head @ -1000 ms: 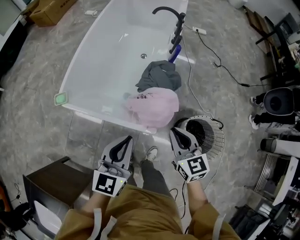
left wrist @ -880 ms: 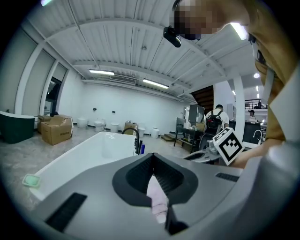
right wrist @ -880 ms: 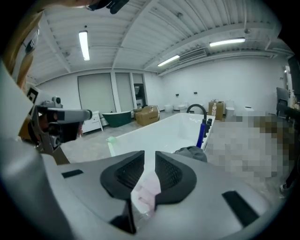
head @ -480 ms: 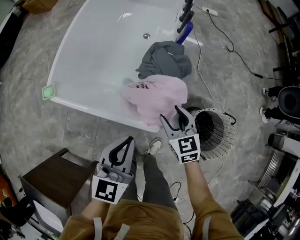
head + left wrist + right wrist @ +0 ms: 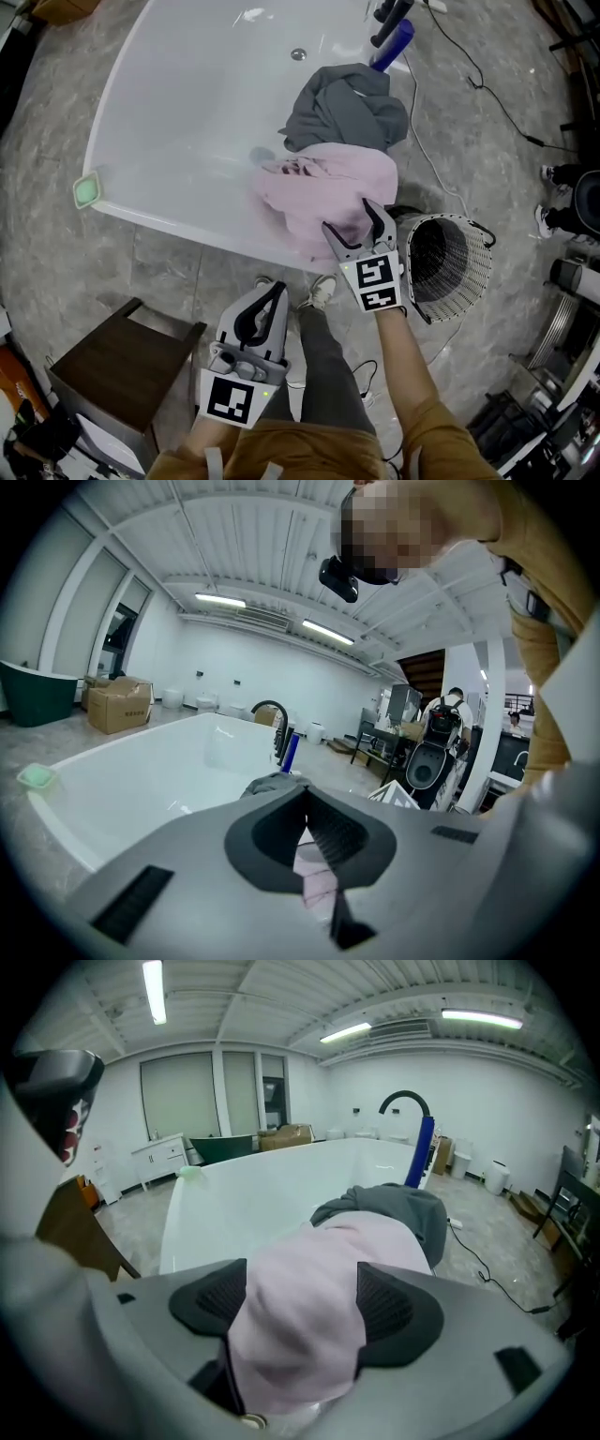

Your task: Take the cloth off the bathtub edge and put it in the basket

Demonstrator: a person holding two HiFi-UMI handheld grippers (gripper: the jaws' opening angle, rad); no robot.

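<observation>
The pink cloth (image 5: pixel 323 183) hangs over the near edge of the white bathtub (image 5: pixel 178 220), bunched at the rim's right end. A grey cloth (image 5: pixel 342 108) lies heaped against it on the far side, partly on the rim and partly inside the tub. The right tongs (image 5: pixel 350 216) point down at the pink cloth's near fold. Their jaws have just been opening and stand wide apart, with the pink fabric filling the gap between the 2 pads (it is not pinched). The left tongs (image 5: pixel 277 289) hang lower and nearer, over the floor (image 5: pixel 141 267) short of the tub, with their jaws together and nothing in them.

The wire basket (image 5: pixel 459 262) stands on the floor just right of the right tongs, close by the tub's near right corner, and it looks empty. The floor is grey marbled tile. A small green pad (image 5: pixel 86 189) sits on the tub's left corner, and a blue bottle (image 5: pixel 394 42) stands by the black tap (image 5: pixel 405 1101) at the far right rim. A black cable (image 5: pixel 497 103) trails across the floor to the right. A dark wooden stool (image 5: pixel 122 366) stands at the near left. The room is a white hall with strip lights (image 5: pixel 152 988) on a ribbed ceiling and cardboard boxes (image 5: pixel 117 703) beyond the tub.
</observation>
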